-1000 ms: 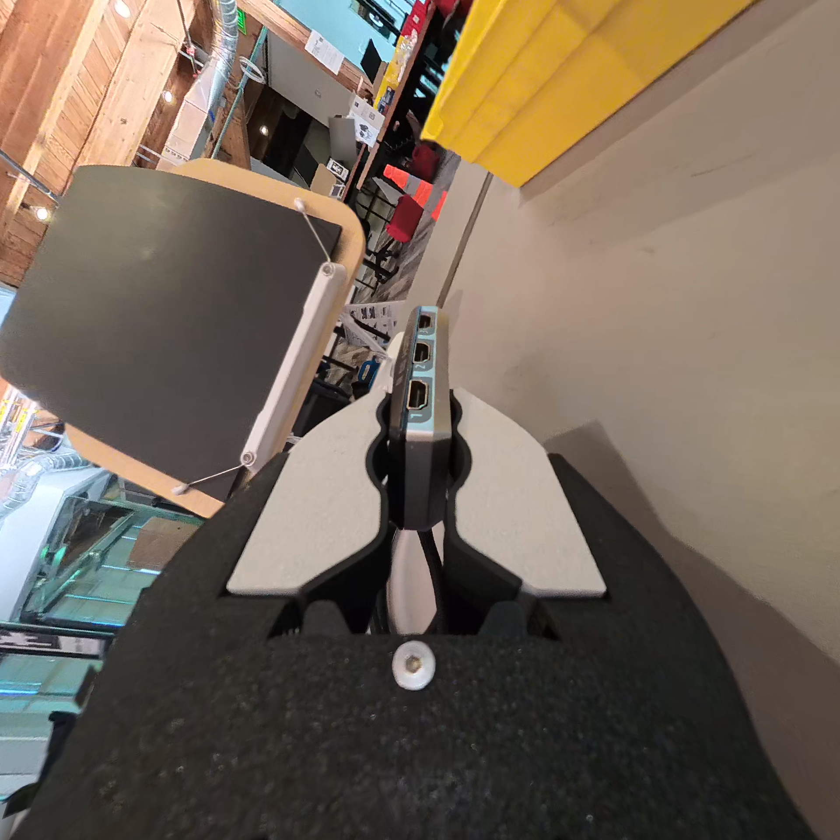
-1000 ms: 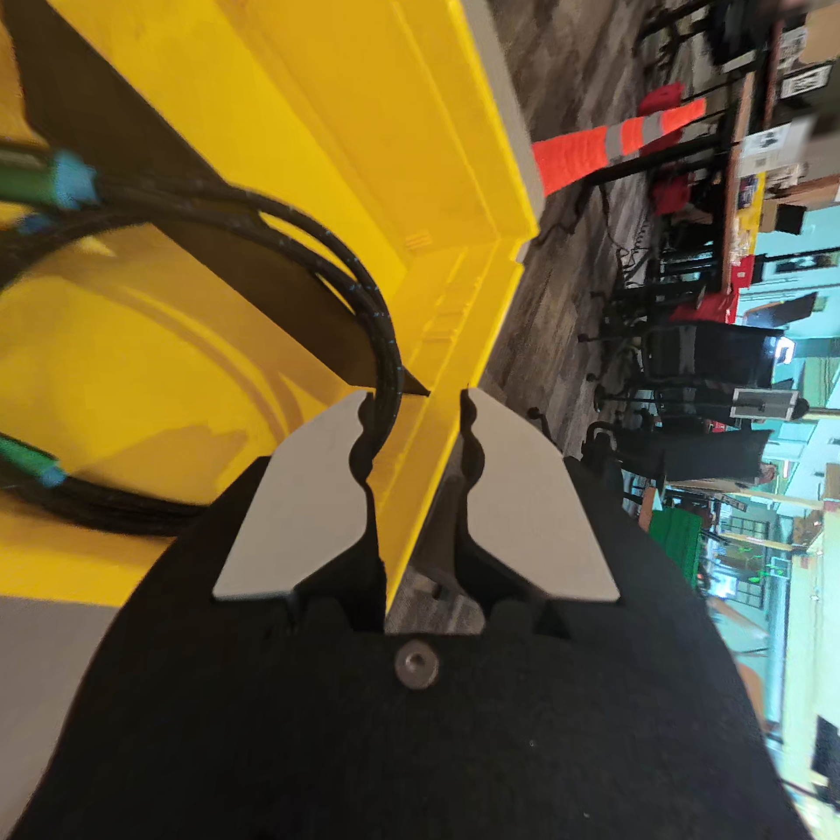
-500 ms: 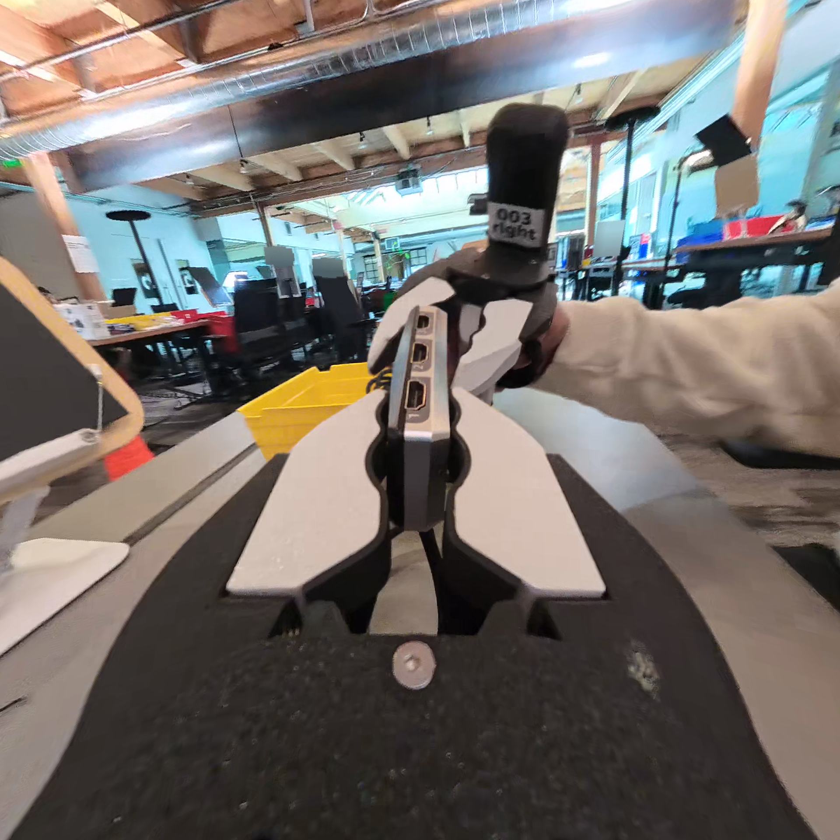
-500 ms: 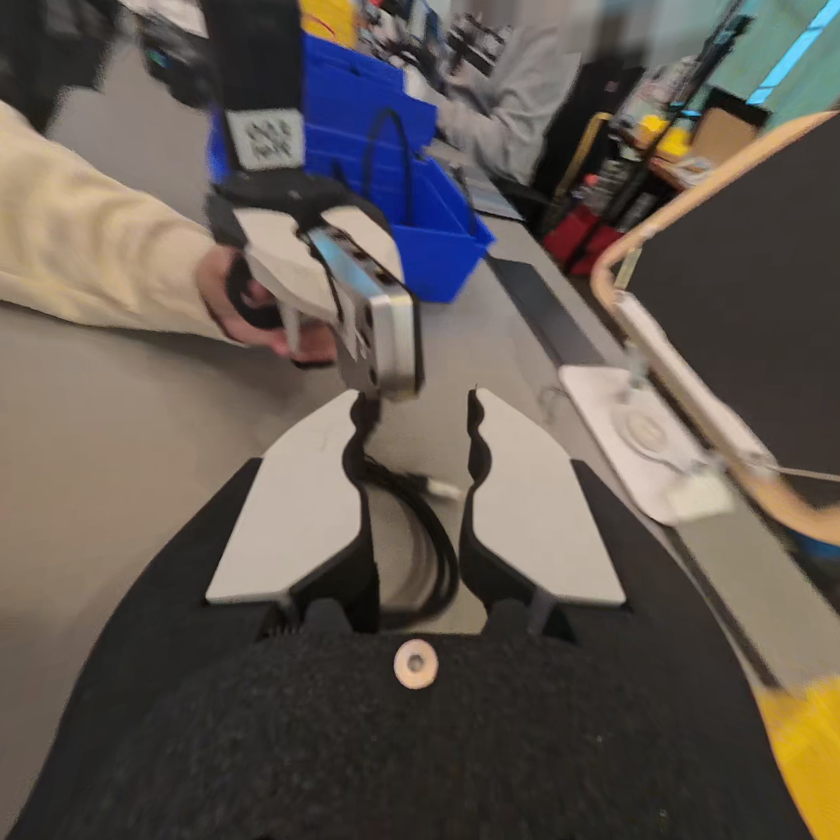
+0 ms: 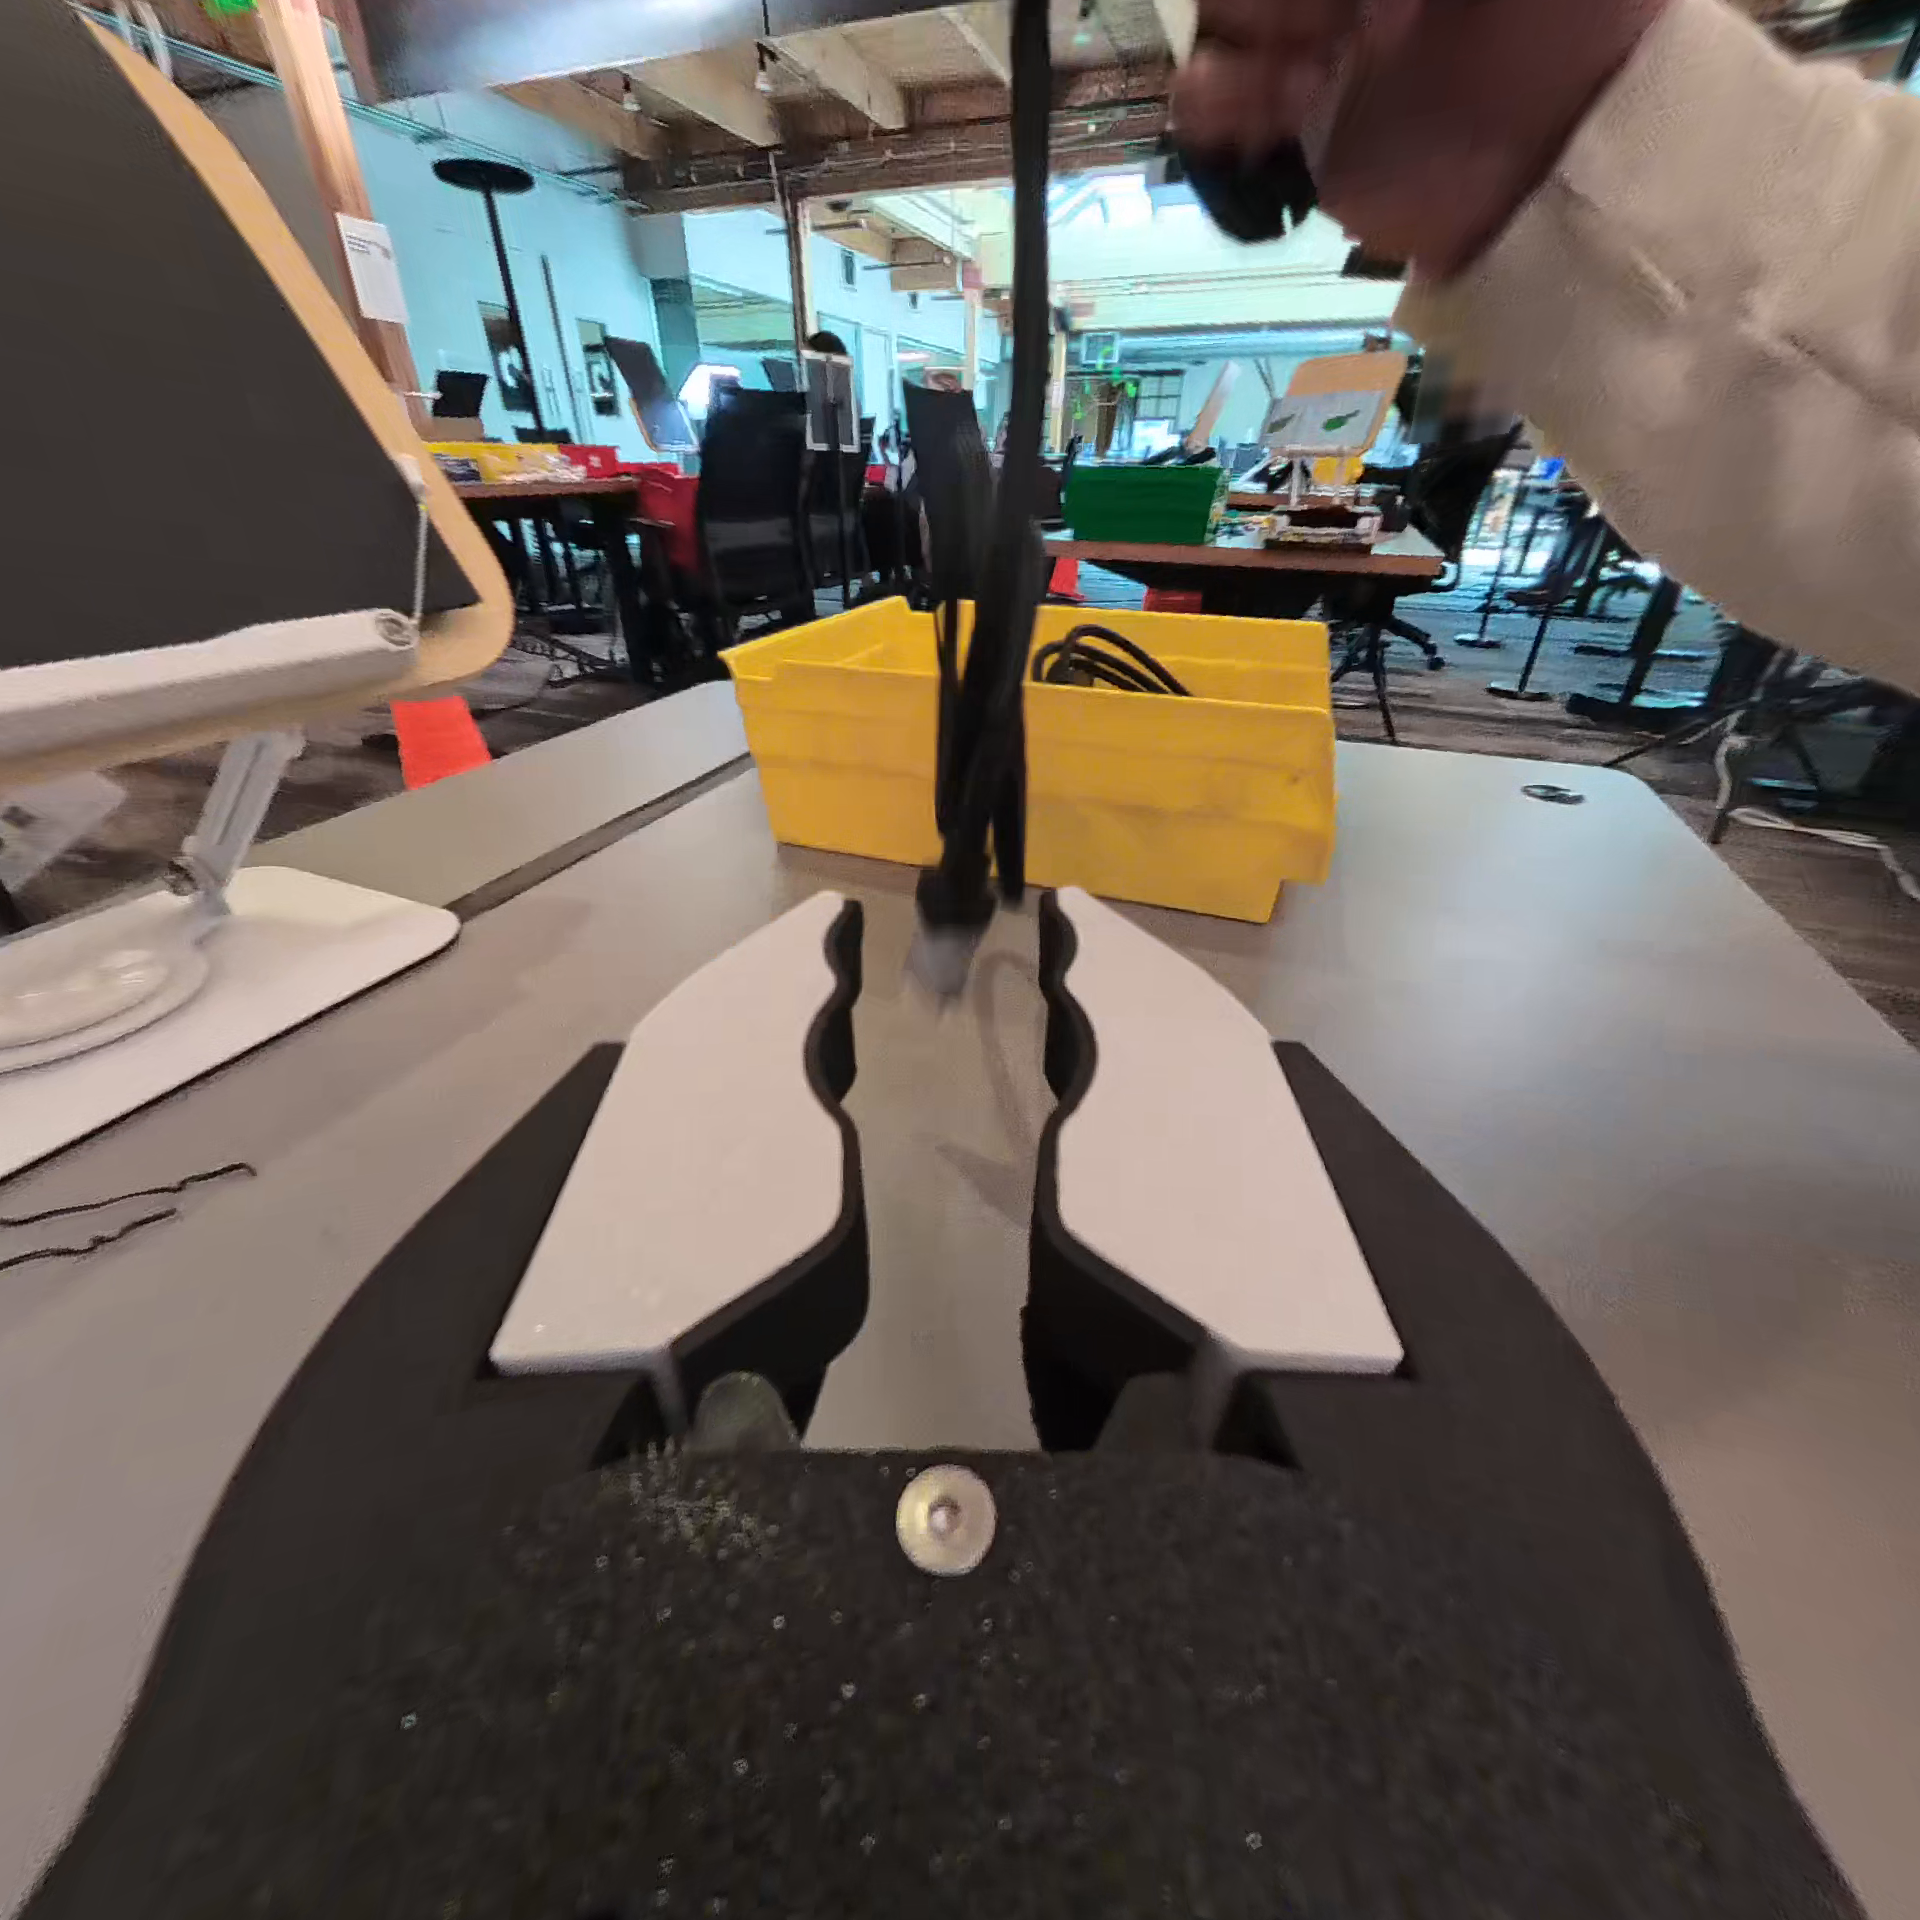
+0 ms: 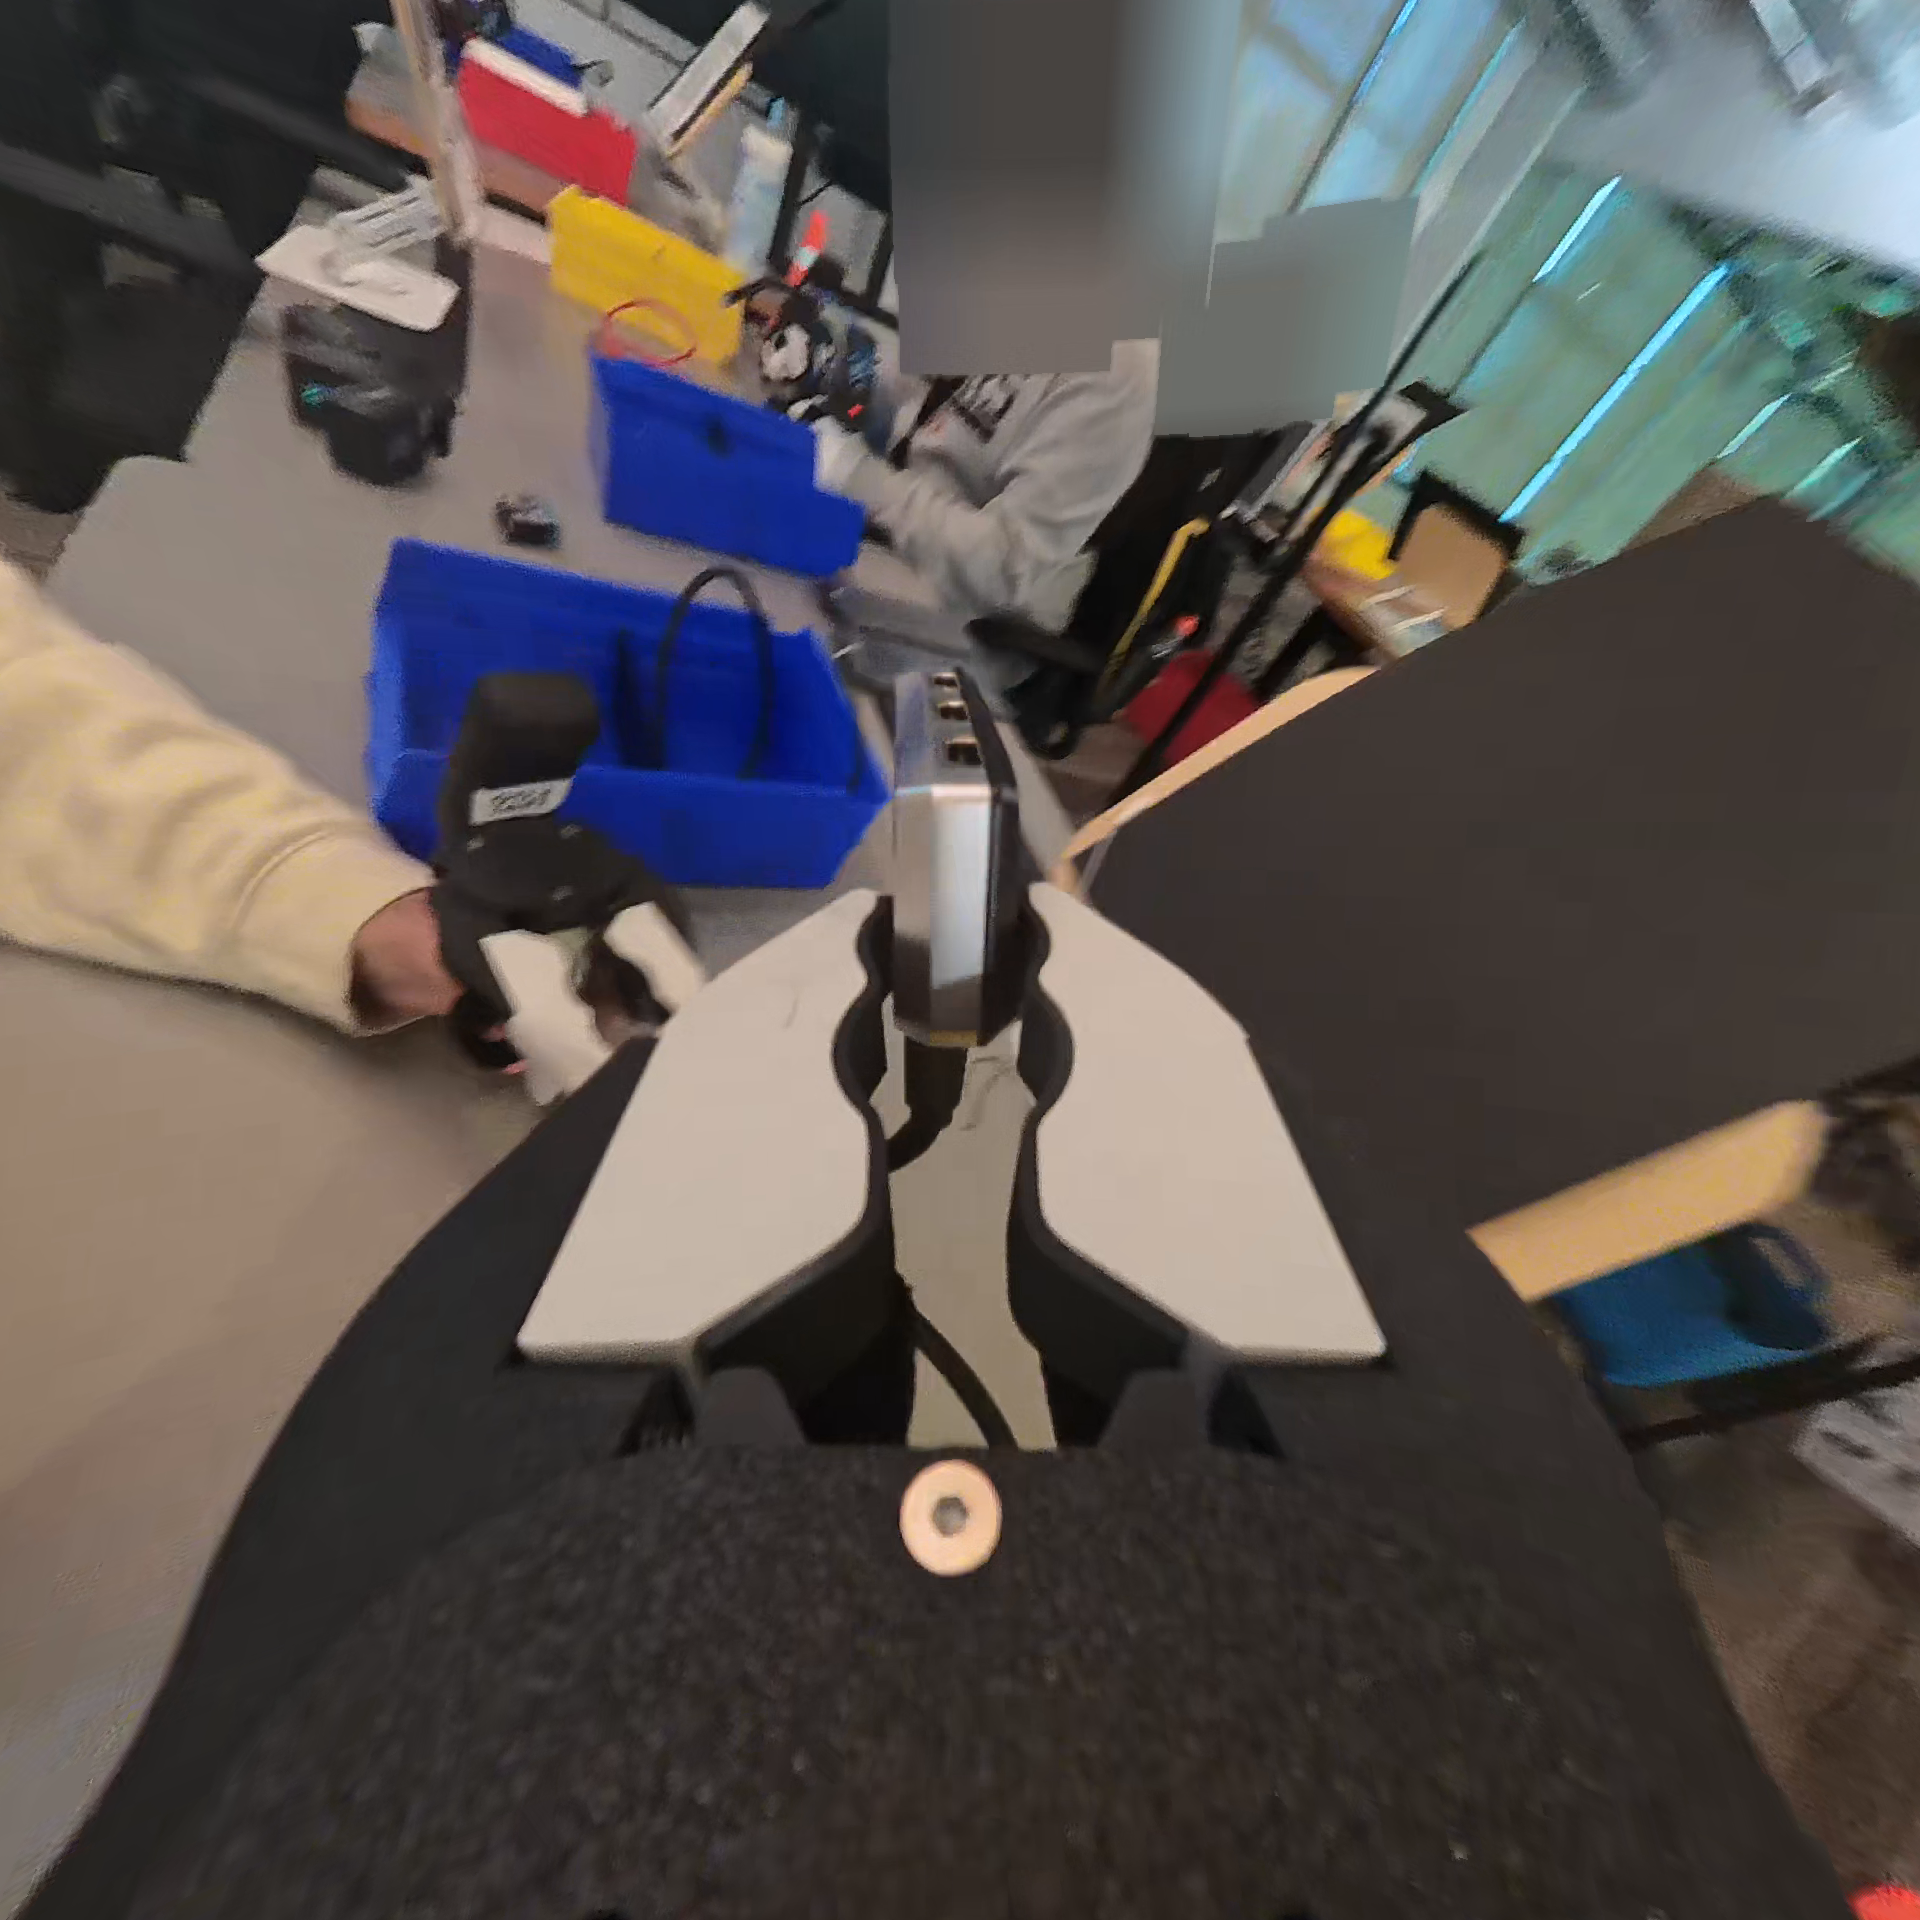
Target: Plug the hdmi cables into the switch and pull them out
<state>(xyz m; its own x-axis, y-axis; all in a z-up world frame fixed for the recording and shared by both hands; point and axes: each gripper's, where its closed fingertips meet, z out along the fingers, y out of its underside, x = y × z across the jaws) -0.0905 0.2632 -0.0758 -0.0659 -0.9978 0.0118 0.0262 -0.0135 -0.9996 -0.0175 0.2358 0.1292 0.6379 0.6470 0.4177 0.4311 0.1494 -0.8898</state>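
Right gripper (image 6: 951, 935) has the HDMI switch (image 6: 948, 883) clamped between its fingers (image 6: 727, 1122), the silver-and-black box standing on edge with its row of ports (image 6: 951, 717) facing up and away; a black cable (image 6: 925, 1101) leaves its near end and drops down between the fingers toward the grey desk (image 6: 208, 1195); over in the left wrist view that cable (image 5: 987, 675) dangles in a loose bundle from above, its blurred silver plug (image 5: 943, 951) hanging free just ahead of the fingertips; left gripper (image 5: 948, 914) is released, fingers (image 5: 707, 1143) spread with bare desk (image 5: 1558, 1039) showing in the gap and nothing between them; it sits low by the desk, seen again from the right wrist view (image 6: 582, 987) with a hand (image 6: 400, 971) in a cream sleeve (image 6: 156, 831) on its grip; straight ahead of the left gripper stands a yellow bin (image 5: 1143, 790) with more black cables (image 5: 1101, 665) coiled inside; a blue bin (image 6: 623, 748) sits beyond the left gripper, a cable looped up out of it, and a second blue bin (image 6: 707, 478) farther back; a dark panel with a pale wood rim (image 5: 156, 416) on a white stand (image 5: 208, 966) at the left edge of the desk.
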